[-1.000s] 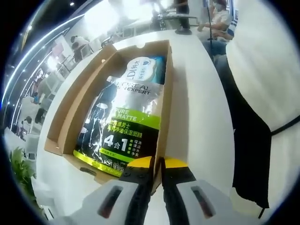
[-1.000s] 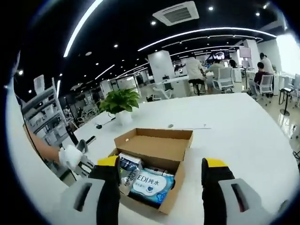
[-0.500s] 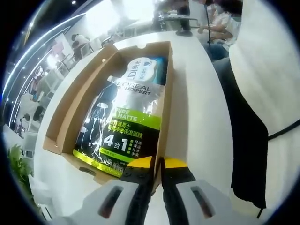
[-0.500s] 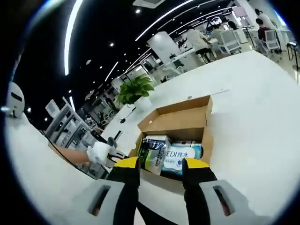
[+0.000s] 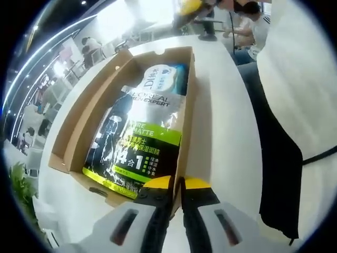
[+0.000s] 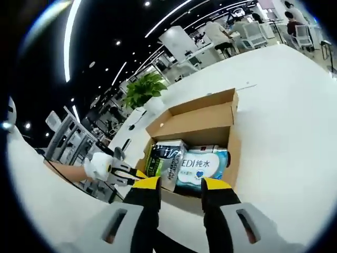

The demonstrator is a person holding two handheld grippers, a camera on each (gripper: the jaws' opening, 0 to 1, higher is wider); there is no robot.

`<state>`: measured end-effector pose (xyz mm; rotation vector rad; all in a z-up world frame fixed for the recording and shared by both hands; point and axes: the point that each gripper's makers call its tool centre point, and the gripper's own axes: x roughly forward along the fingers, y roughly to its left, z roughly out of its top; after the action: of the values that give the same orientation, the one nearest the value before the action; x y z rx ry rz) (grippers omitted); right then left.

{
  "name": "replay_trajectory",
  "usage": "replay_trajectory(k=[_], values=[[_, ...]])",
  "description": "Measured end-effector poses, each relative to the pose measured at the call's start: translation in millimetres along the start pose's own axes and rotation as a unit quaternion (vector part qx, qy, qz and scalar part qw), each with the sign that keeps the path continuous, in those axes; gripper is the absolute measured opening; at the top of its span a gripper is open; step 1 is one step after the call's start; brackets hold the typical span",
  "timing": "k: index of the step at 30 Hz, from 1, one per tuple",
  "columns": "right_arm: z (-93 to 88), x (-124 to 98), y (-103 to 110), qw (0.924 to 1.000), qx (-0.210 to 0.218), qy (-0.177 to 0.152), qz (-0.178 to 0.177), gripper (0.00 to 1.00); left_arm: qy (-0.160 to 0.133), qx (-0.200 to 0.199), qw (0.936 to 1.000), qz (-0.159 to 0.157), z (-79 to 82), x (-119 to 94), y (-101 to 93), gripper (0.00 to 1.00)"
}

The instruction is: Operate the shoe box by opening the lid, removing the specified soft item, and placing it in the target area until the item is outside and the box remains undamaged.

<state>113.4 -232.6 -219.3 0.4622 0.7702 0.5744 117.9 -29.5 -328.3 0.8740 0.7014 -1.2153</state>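
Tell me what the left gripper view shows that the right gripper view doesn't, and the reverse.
Left gripper view alone: the black and green pouch's full printed front, the left gripper shut on the box wall, and a person's dark clothing beside the table.

Right gripper view alone: the box's raised lid, a potted plant, and the right gripper with jaws apart just short of the box.

Both: the open box, the pouch, the blue wipes pack and the white table.
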Motion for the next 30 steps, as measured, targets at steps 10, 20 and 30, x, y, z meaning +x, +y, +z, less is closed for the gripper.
replay_trajectory(k=[10, 20, 30], values=[[-3.6, 38.9, 3.2, 0.9986, 0.034, 0.021, 0.033, 0.23, 0.000, 0.001, 1.0000, 0.000, 0.2, 0.2, 0.0, 0.06], [-16.7, 79.4, 23.1, 0.9962, -0.011, 0.065, 0.056, 0.25, 0.004, -0.009, 0.9999, -0.005, -0.2, 0.7, 0.2, 0.06], [-32.9, 107.9, 17.0, 0.9927, 0.035, 0.109, 0.038, 0.25, 0.001, -0.009, 1.0000, -0.003, 0.3, 0.1, -0.3, 0.06]])
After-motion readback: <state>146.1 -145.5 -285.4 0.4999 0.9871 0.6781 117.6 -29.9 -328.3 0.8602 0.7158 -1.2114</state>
